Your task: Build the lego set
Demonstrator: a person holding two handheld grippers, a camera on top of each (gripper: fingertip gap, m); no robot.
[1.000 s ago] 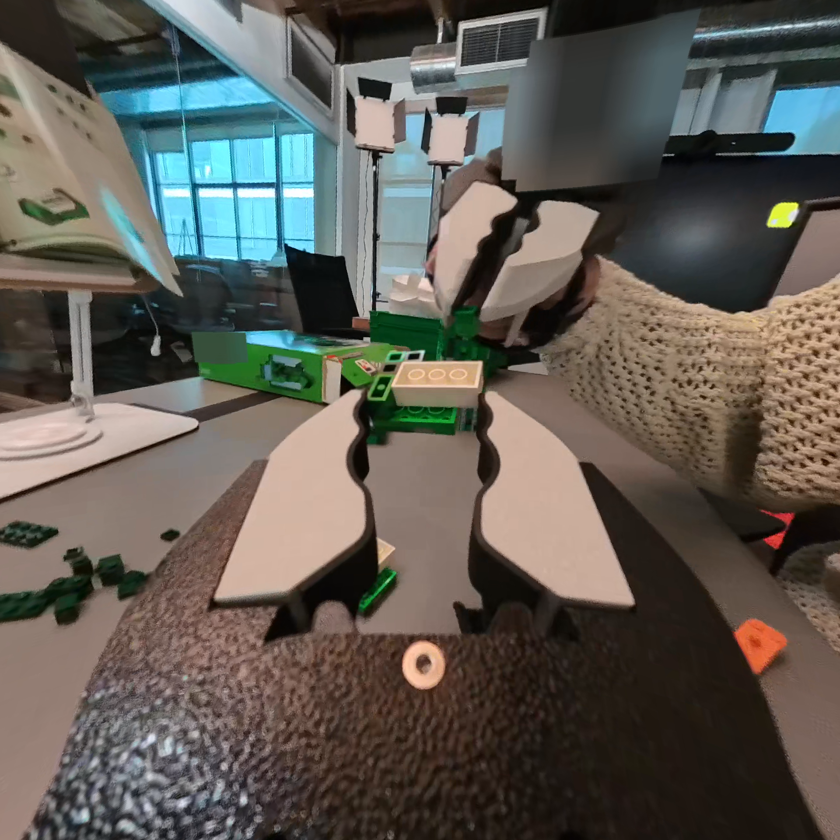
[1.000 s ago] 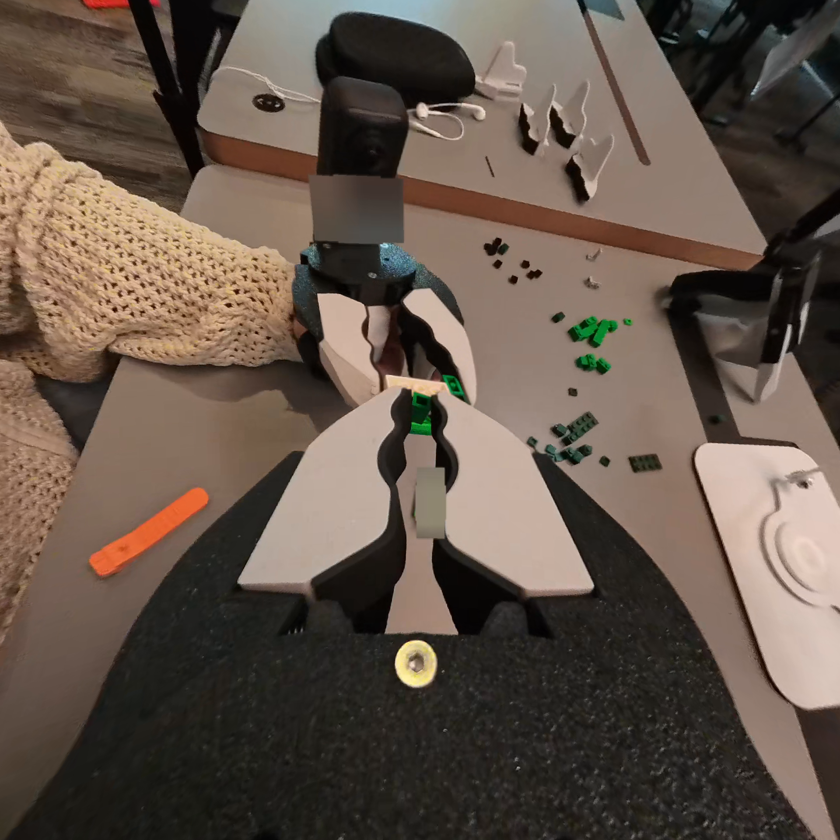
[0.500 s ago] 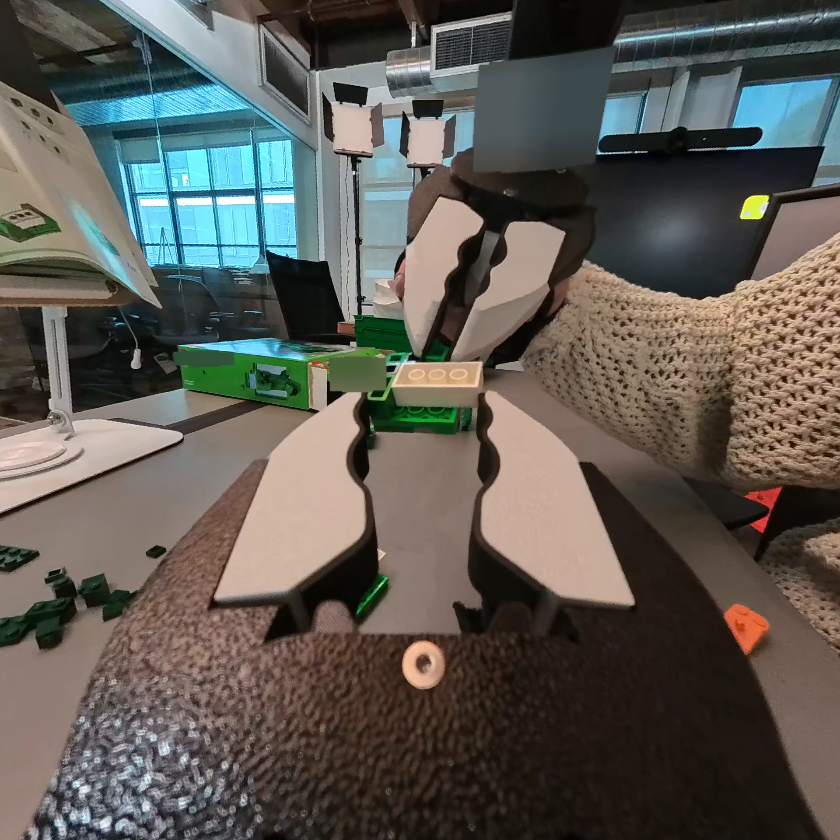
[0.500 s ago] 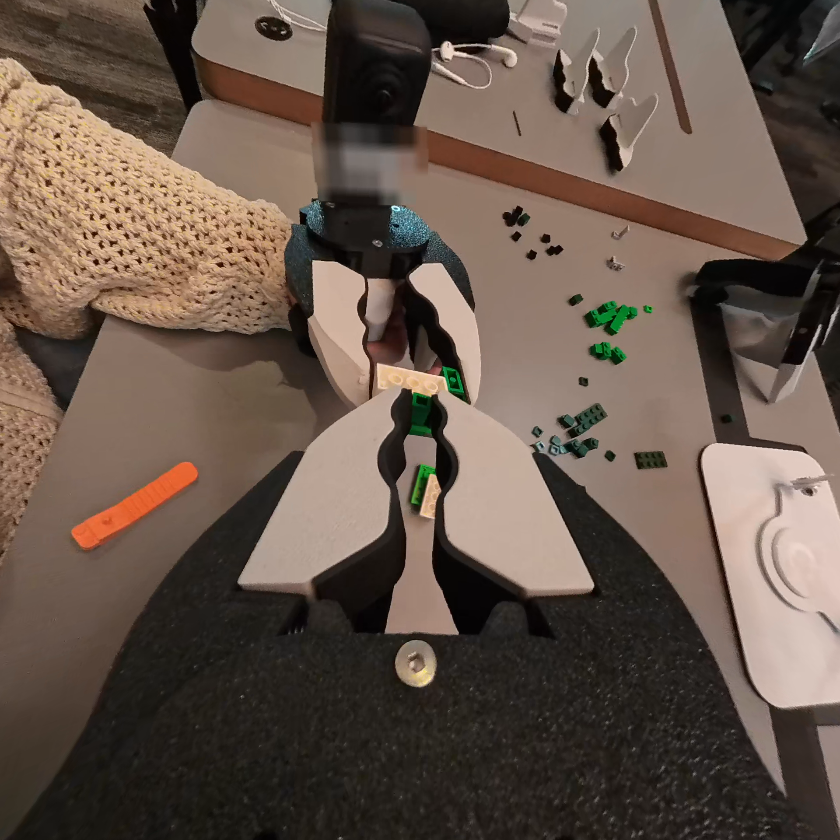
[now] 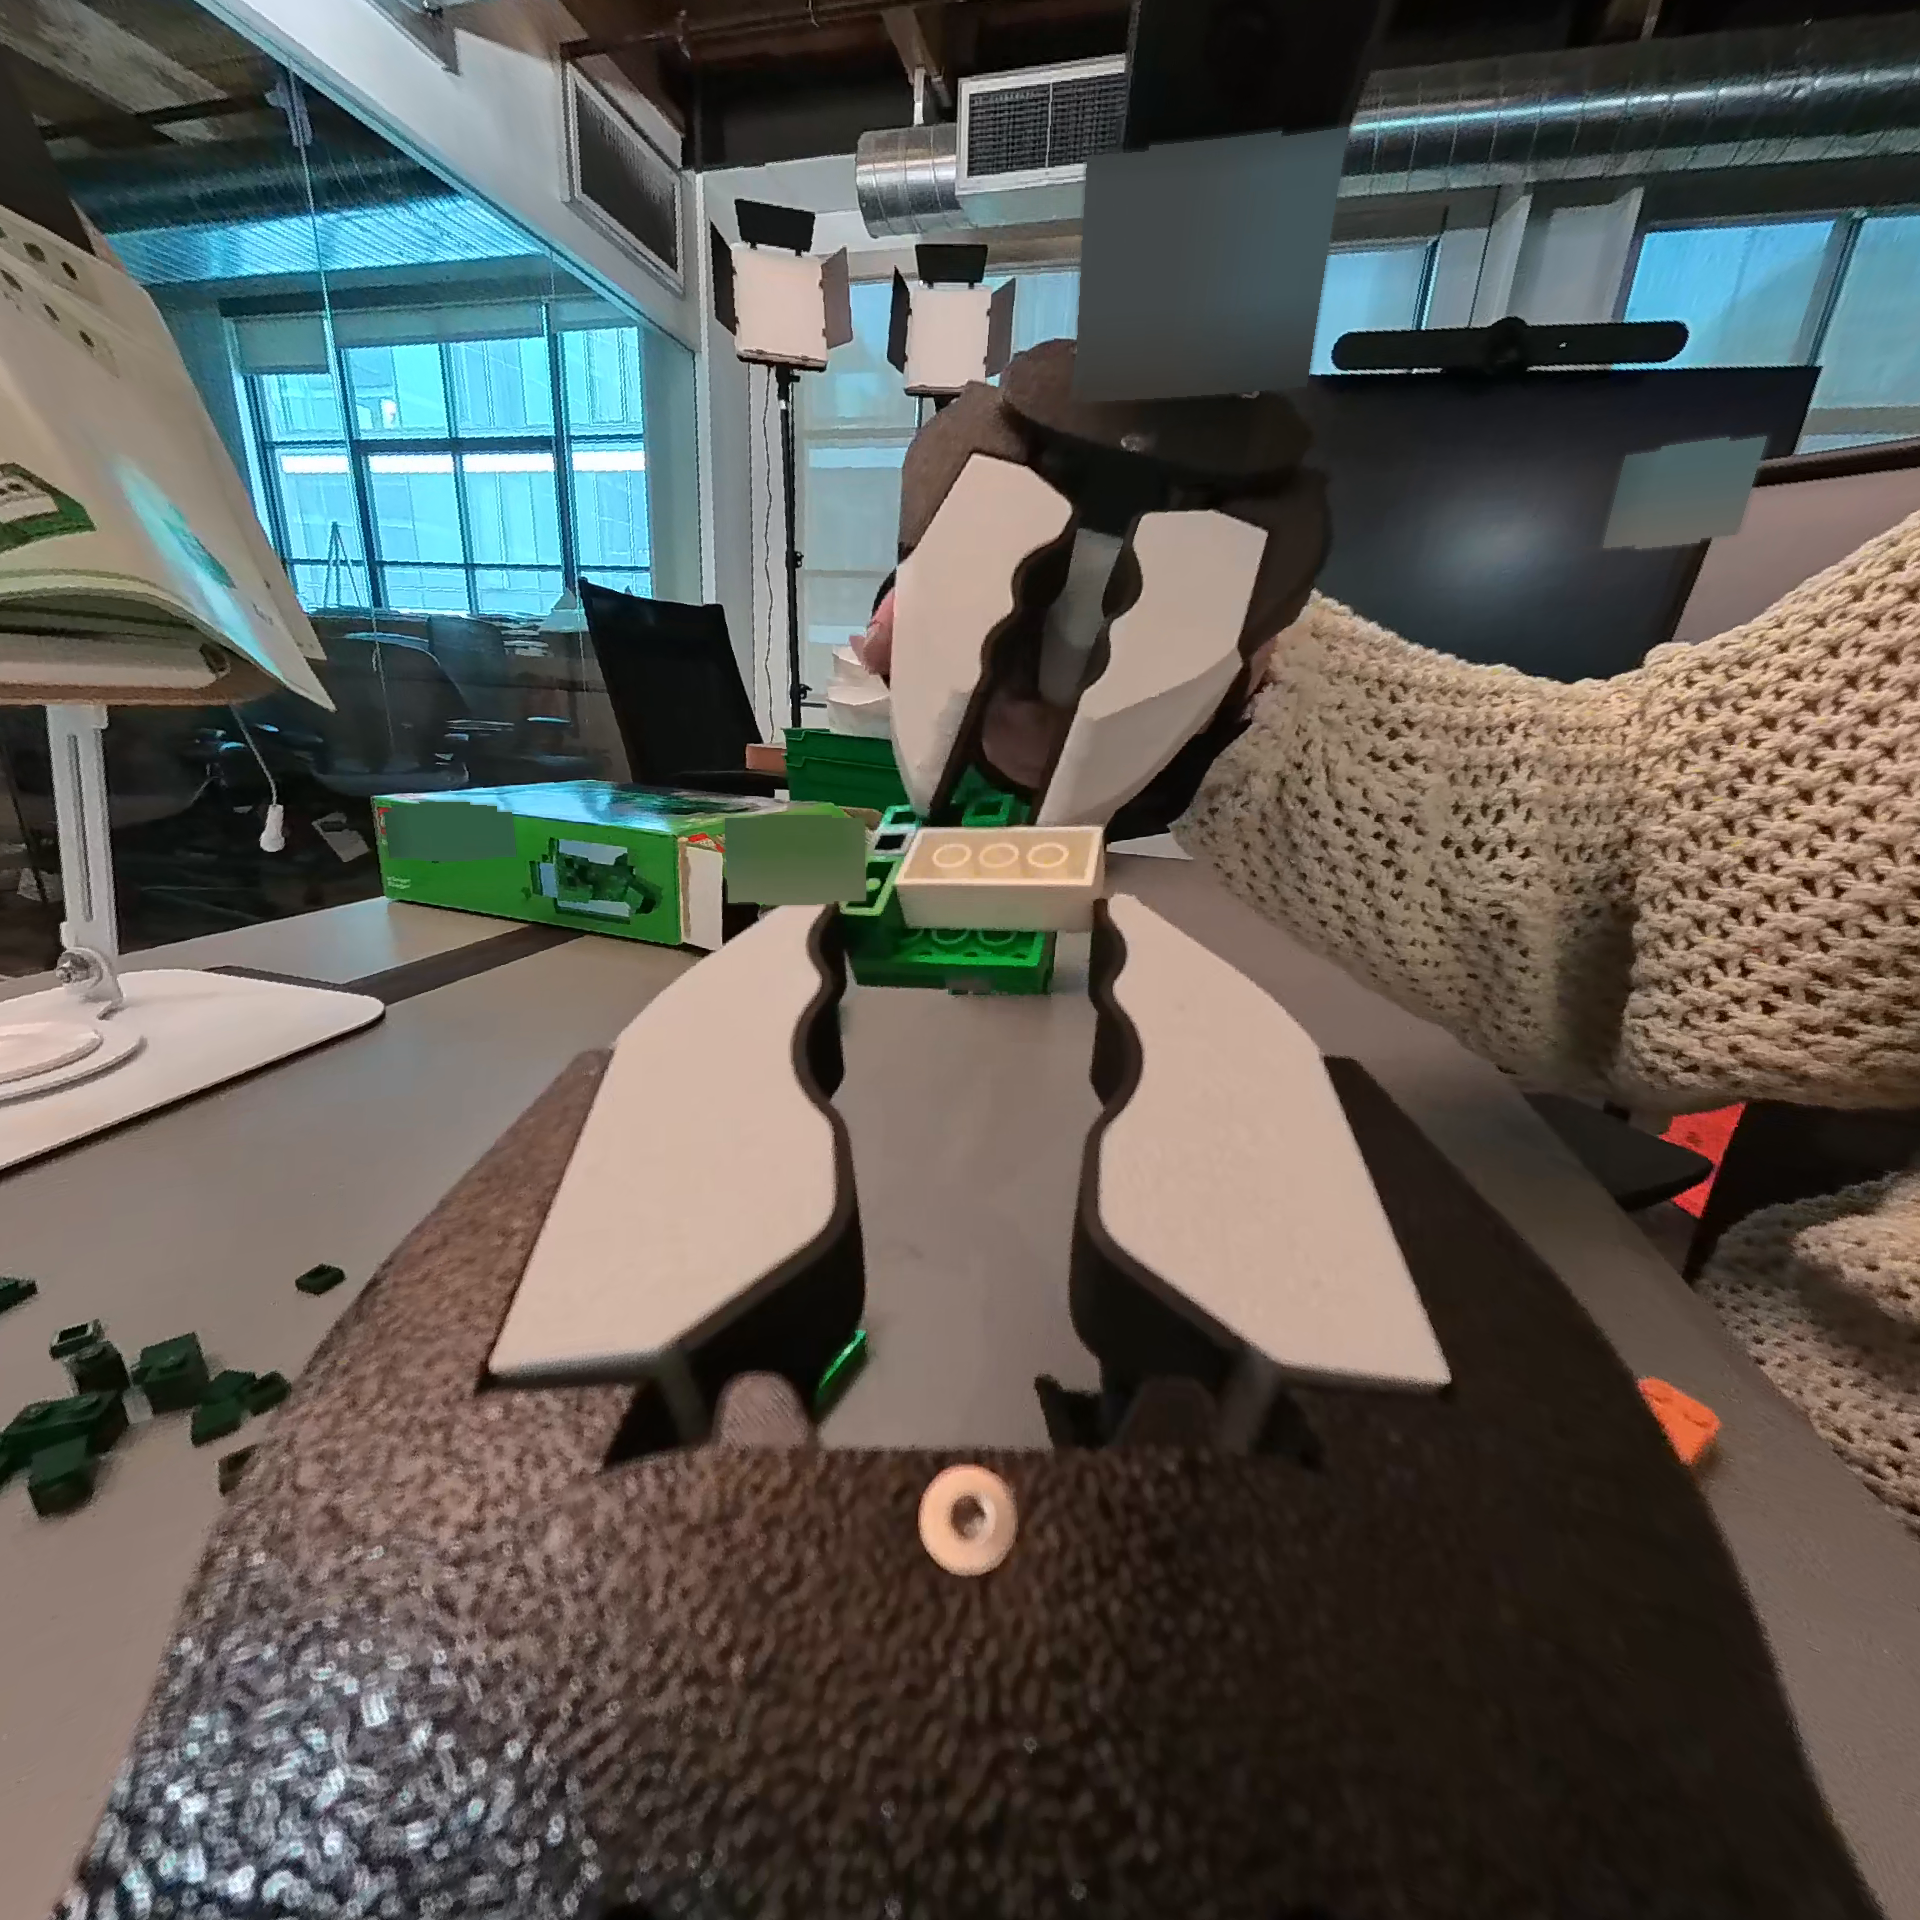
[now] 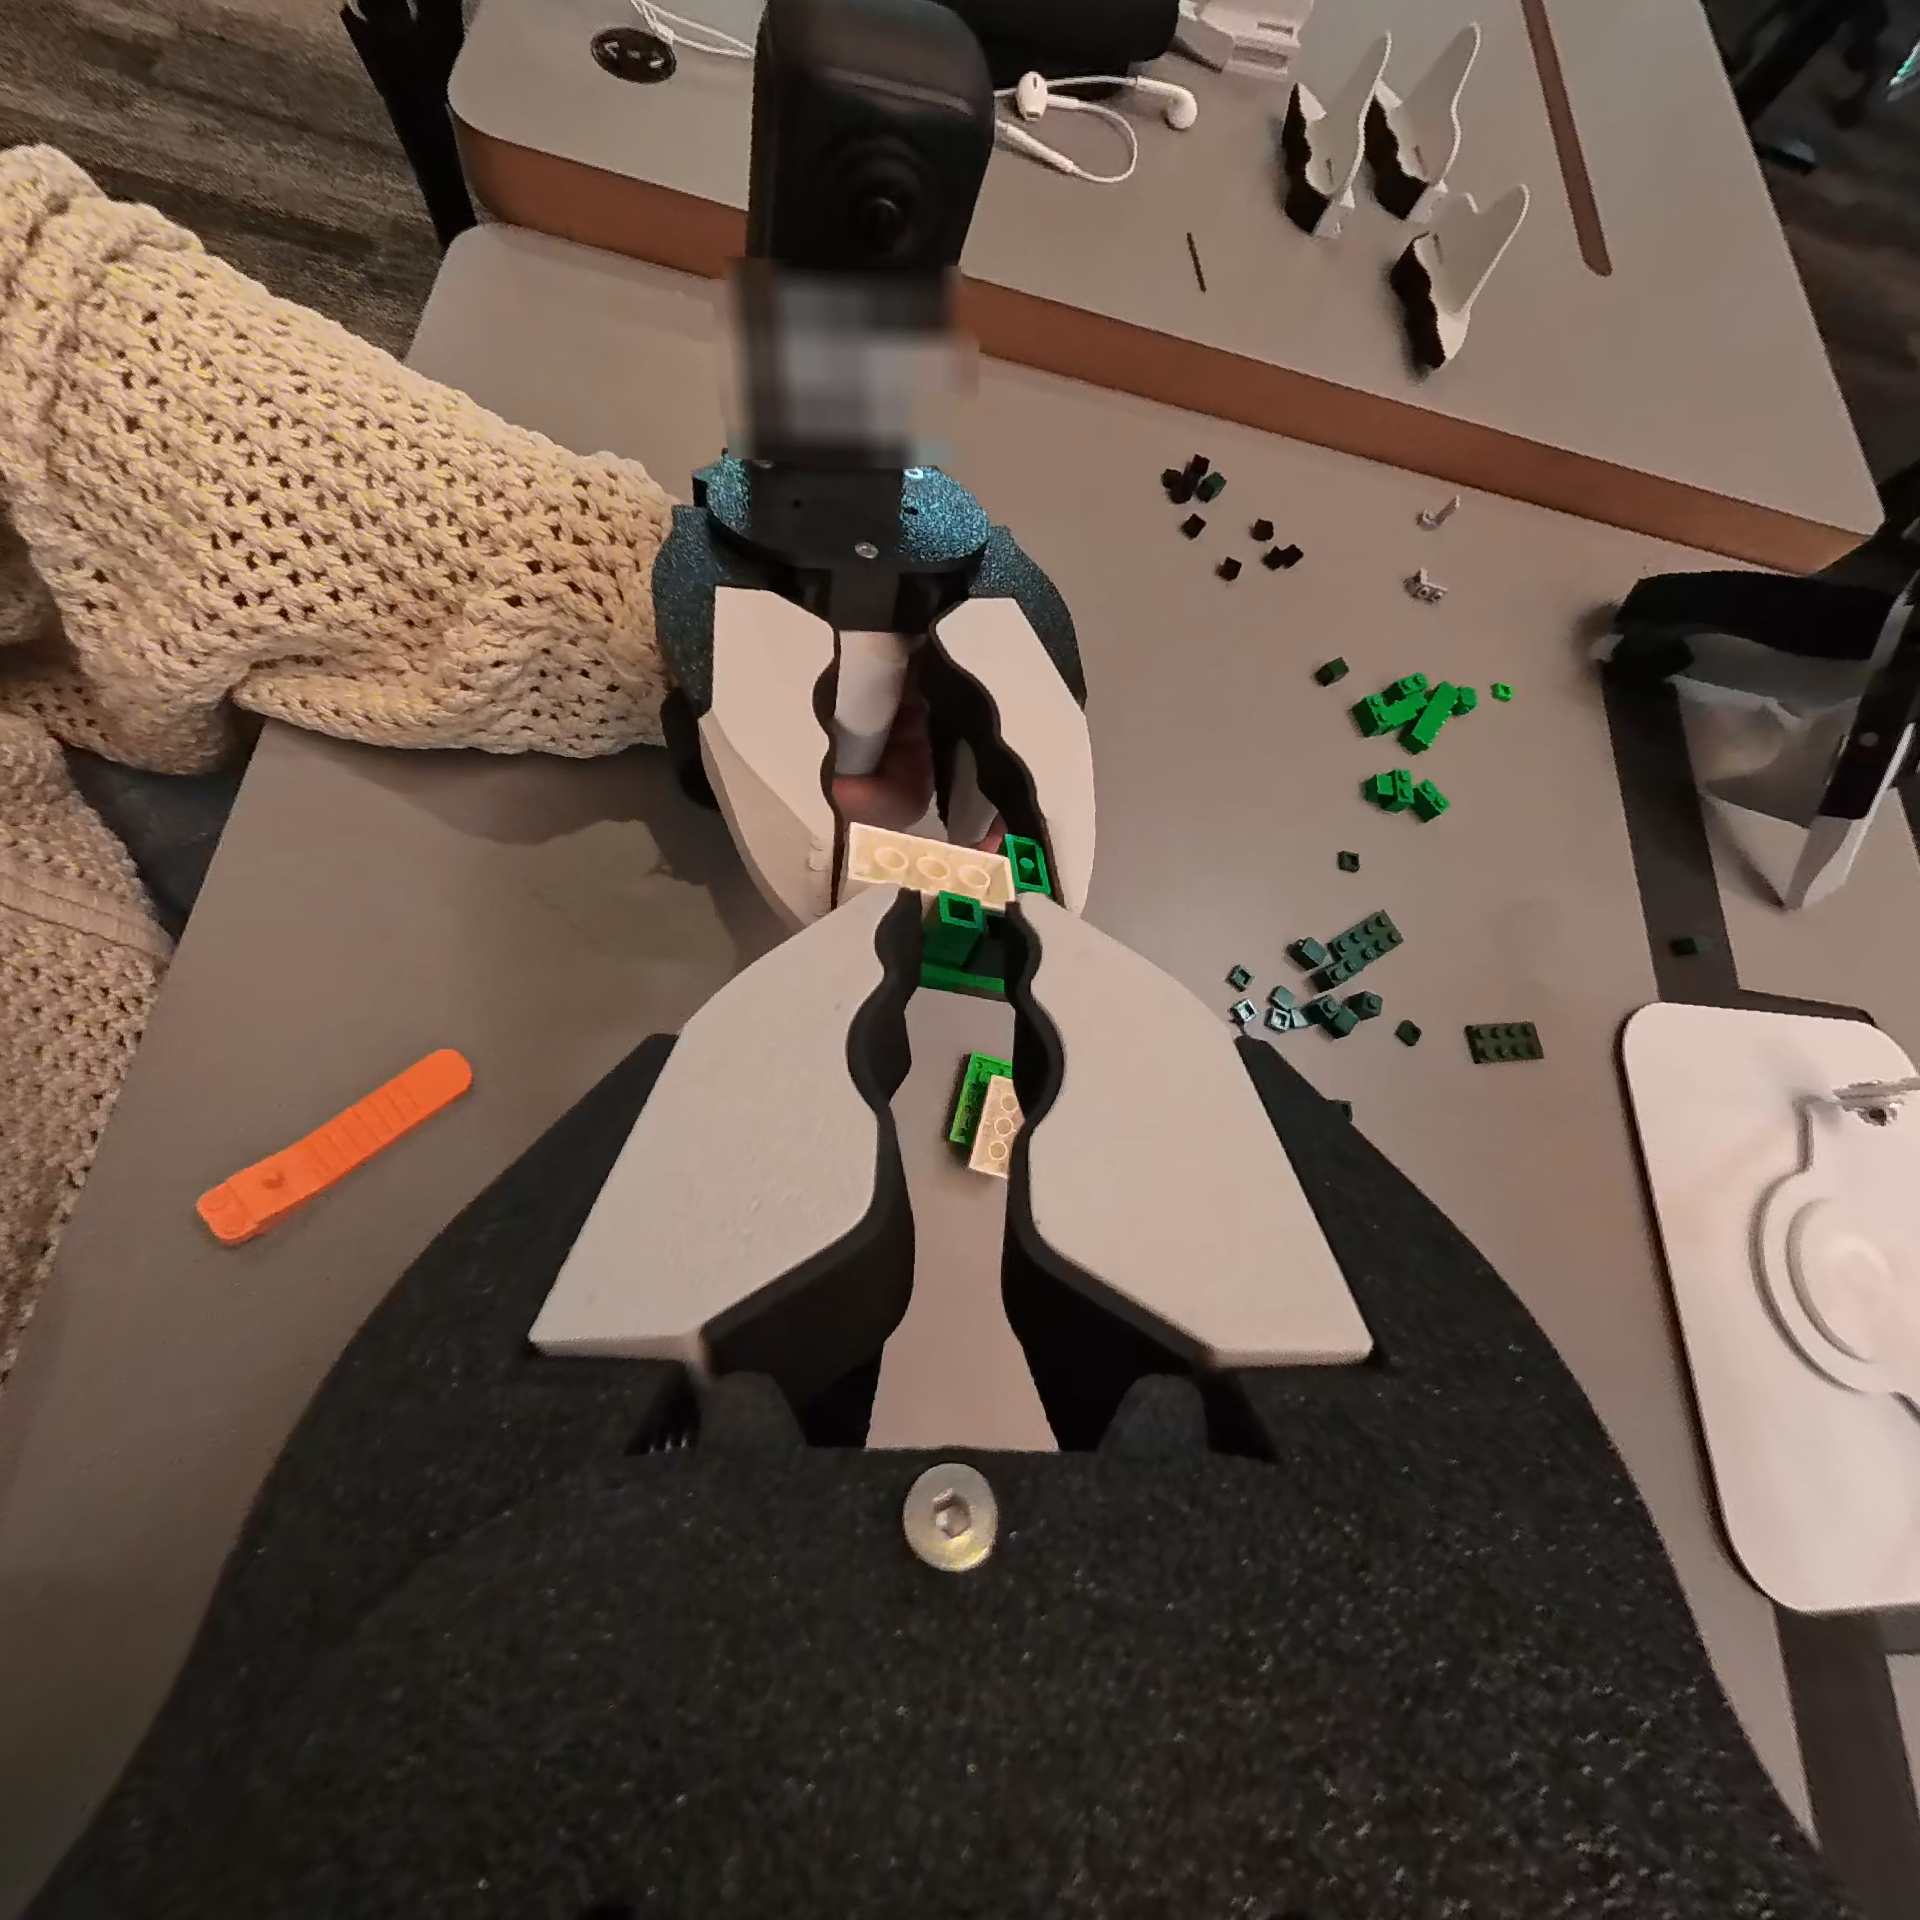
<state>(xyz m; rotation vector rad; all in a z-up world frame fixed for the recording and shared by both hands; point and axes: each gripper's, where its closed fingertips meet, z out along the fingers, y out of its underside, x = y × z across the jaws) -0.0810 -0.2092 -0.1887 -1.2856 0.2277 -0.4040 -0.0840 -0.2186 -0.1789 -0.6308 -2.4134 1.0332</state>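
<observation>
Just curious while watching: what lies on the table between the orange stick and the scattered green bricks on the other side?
In the right wrist view, a small green-and-white brick piece lies between the orange stick and the green bricks, framed by the right gripper.

There are two grippers, the left gripper (image 5: 961, 935) and the right gripper (image 6: 951, 914). One orange tool (image 6: 332, 1143) lies on the table. One green box (image 5: 582, 868) sits farther back. Two light panels (image 5: 784, 301) stand behind. Three spare finger pieces (image 6: 1392, 177) lie on the far table.
</observation>
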